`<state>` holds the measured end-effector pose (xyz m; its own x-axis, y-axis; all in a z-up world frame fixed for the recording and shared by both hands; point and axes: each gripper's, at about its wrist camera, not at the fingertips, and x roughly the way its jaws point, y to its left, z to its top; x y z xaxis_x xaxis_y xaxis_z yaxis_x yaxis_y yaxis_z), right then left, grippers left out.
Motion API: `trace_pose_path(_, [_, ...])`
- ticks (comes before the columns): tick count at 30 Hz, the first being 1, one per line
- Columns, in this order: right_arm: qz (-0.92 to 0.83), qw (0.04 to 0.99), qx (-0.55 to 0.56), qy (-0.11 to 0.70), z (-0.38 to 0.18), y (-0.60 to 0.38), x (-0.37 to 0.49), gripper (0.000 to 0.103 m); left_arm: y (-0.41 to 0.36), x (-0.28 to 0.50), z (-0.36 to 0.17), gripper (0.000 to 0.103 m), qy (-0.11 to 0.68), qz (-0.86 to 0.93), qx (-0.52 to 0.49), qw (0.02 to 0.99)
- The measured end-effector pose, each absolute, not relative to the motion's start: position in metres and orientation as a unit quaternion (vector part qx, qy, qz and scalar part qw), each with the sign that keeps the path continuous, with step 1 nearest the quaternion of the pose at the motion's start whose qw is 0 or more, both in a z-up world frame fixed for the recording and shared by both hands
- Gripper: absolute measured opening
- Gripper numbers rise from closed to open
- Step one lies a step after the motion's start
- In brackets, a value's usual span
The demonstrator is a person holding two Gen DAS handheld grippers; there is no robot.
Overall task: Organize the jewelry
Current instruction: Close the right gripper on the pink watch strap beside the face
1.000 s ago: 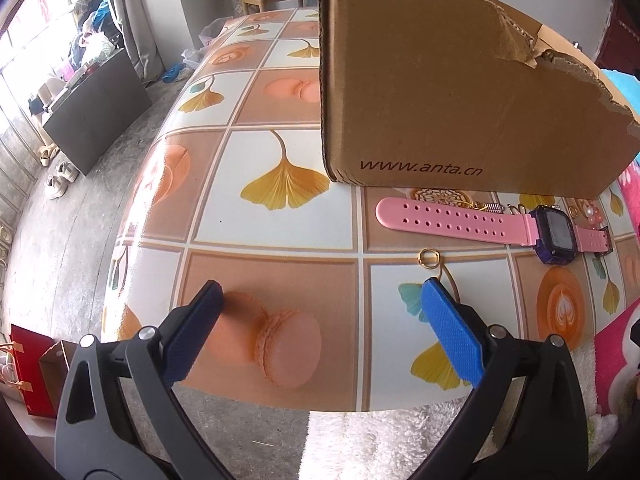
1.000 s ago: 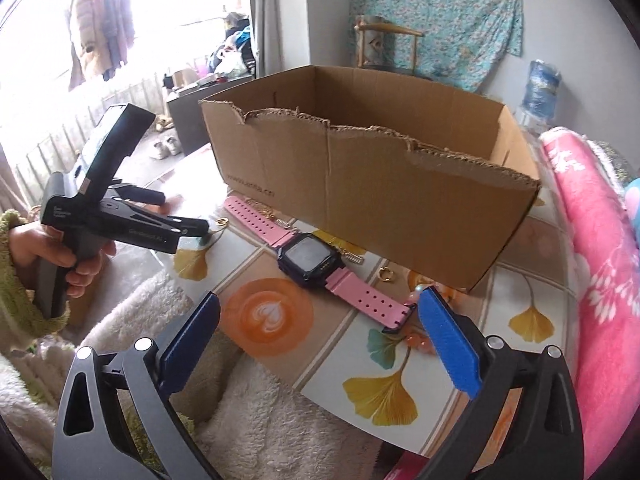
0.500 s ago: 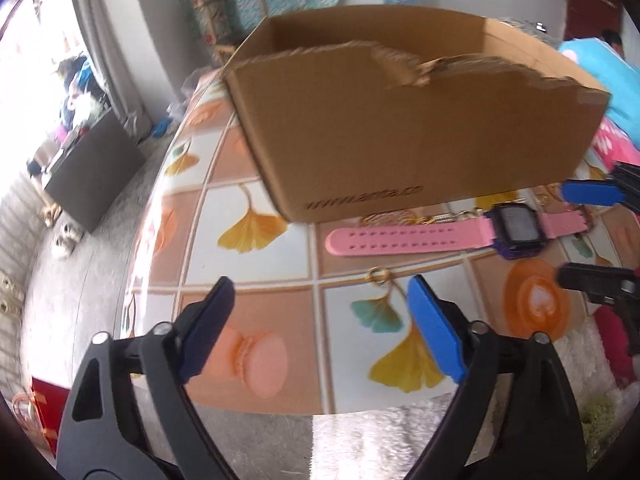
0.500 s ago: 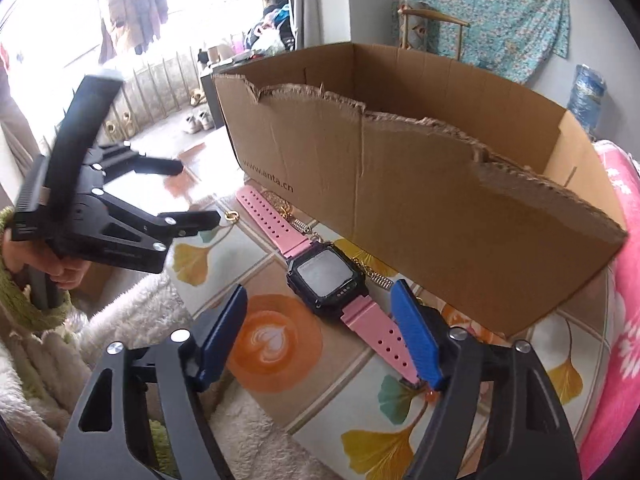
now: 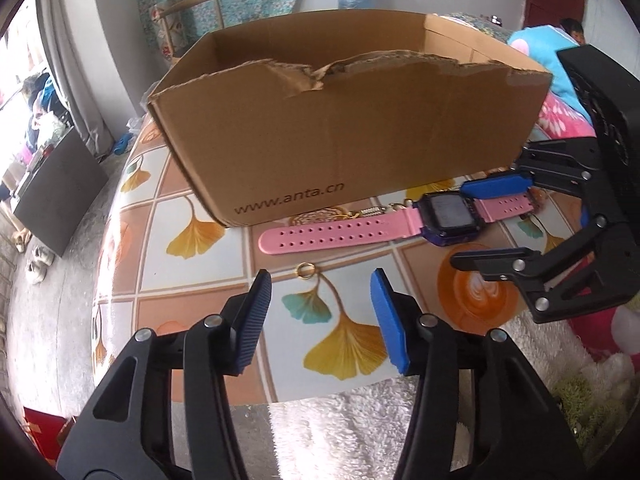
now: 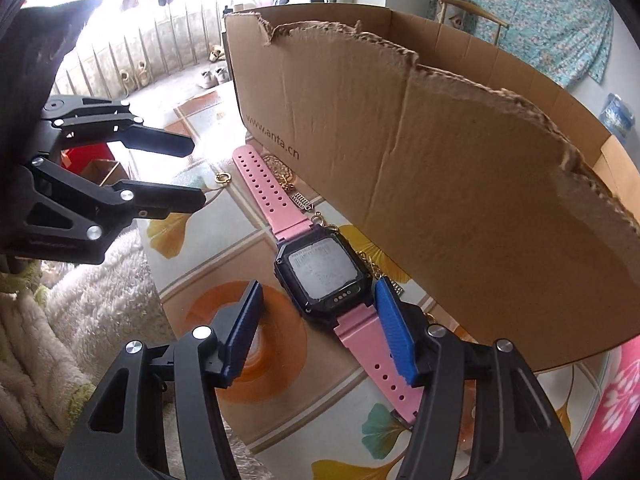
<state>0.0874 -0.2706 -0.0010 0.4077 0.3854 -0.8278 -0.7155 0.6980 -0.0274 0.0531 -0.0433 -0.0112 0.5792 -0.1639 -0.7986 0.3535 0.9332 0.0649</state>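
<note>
Pink-strapped watch (image 6: 320, 270) lies flat on the patterned table (image 5: 208, 264), just in front of the torn cardboard box (image 5: 348, 136); gold chains (image 6: 298, 200) sit between strap and box wall, small gold ring (image 5: 305, 270) near the free strap end. Right tool (image 6: 320, 334) has just been closing, jaws part-open, straddling the watch at the case and buckle-side strap; far pad looks against the strap edge, near pad clear, so no grip. Left tool (image 5: 320, 320) also just been closing, part-open, nothing between the pads; the ring lies just ahead of it.
</note>
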Motion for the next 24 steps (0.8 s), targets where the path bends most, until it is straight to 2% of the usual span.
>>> trace_pose_path(2, [0.34,0.814,-0.188,0.431,-0.001,-0.272,0.089,0.052,-0.048,0.051,-0.01,0.049,0.432,-0.155,0.115,0.881])
trace_pose_path(3, [0.343,0.812,-0.179,0.437,0.0,-0.274,0.092,0.045,-0.05,0.05,-0.009,0.049,0.431,-0.159,0.117,0.881])
trace_pose_path(4, [0.345,0.81,-0.173,0.442,-0.001,-0.274,0.095,0.044,-0.052,0.049,-0.009,0.049,0.429,-0.164,0.12,0.88])
trace_pose_path(24, [0.393,0.763,0.003,0.514,-0.003,-0.314,0.126,0.043,-0.101,0.061,-0.021,0.049,0.393,-0.183,0.274,0.859])
